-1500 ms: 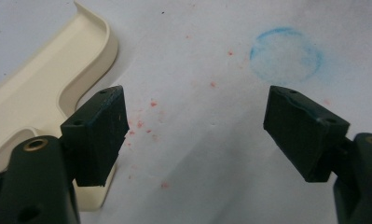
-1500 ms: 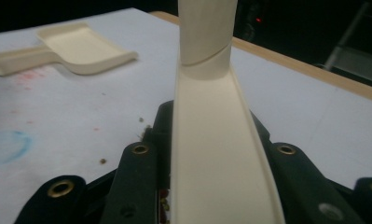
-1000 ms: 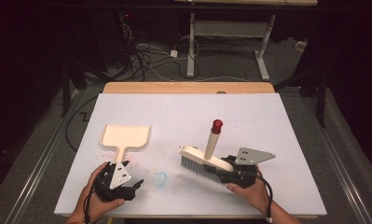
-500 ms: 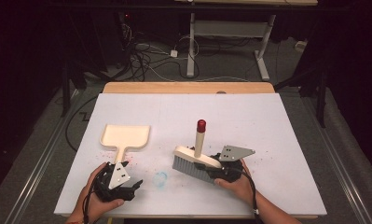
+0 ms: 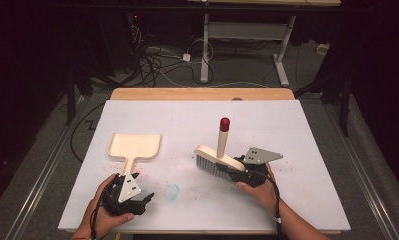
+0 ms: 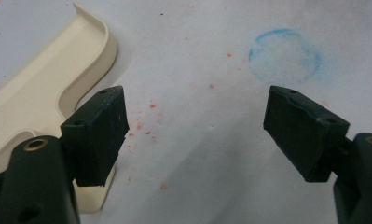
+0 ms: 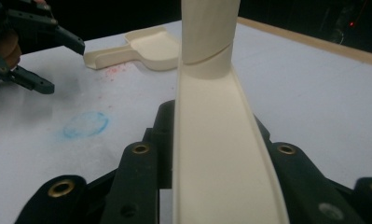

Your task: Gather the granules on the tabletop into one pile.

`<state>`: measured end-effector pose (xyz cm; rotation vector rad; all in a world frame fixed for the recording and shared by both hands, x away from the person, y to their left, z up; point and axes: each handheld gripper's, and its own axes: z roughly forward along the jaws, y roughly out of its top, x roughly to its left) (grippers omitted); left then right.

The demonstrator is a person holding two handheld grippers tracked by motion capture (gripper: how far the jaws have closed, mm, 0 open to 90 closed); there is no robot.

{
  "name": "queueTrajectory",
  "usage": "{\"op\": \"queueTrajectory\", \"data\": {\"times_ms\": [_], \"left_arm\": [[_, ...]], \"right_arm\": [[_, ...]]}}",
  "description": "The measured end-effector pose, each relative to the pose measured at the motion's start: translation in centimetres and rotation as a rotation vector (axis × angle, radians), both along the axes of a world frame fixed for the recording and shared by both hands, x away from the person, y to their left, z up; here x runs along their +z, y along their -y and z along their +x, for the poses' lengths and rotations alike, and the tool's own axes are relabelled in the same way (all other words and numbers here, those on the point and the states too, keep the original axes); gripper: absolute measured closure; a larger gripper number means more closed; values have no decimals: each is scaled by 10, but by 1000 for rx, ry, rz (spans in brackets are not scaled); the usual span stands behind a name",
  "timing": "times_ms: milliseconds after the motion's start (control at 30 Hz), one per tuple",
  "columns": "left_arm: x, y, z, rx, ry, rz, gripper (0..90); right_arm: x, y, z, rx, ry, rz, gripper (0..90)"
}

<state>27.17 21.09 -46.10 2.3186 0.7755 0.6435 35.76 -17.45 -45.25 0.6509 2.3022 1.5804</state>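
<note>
Brush sits clamped in my right gripper, just right of the blue chalk ring that I use as my landmark on the white worktop. From the high view I see its cream head tilted, bristles facing down and toward the ring, and its handle rising upright to a red tip. My right hand grips the tool from the near side. In the right gripper view my jaws are pressed against both flanks of the brush back, pinching it, and the handle climbs out of the top of the picture.

On the far left side of the ring lies the cream dustpan, flat on the worktop, its pan pointing away from me and its short handle pointing back toward my left gripper. That gripper rests in my left hand, just left of the ring and a little nearer to me. In the left gripper view the jaws stand spread wide with nothing between them; the ring shows ahead near the right jaw, and the dustpan handle runs beside and partly under the left jaw. I cannot tell whether that jaw touches it.

Fine pink specks are scattered on the worktop between the ring and the dustpan.
</note>
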Motion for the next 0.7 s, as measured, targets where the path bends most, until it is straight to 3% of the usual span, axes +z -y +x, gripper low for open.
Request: {"op": "queueTrajectory", "data": {"times_ms": [167, 333, 533, 700], "left_arm": [[0, -2, -1, 3, 3, -1, 211], [0, -2, -2, 2, 3, 3, 211], [0, 0, -2, -1, 2, 11, 211], [-1, 2, -1, -3, -2, 13, 211]], "right_arm": [[22, 9, -12, 4, 54, -18, 675], [35, 31, -27, -10, 70, -42, 675], [37, 61, -44, -38, 65, -71, 675], [29, 81, -56, -62, 40, -115, 675]]}}
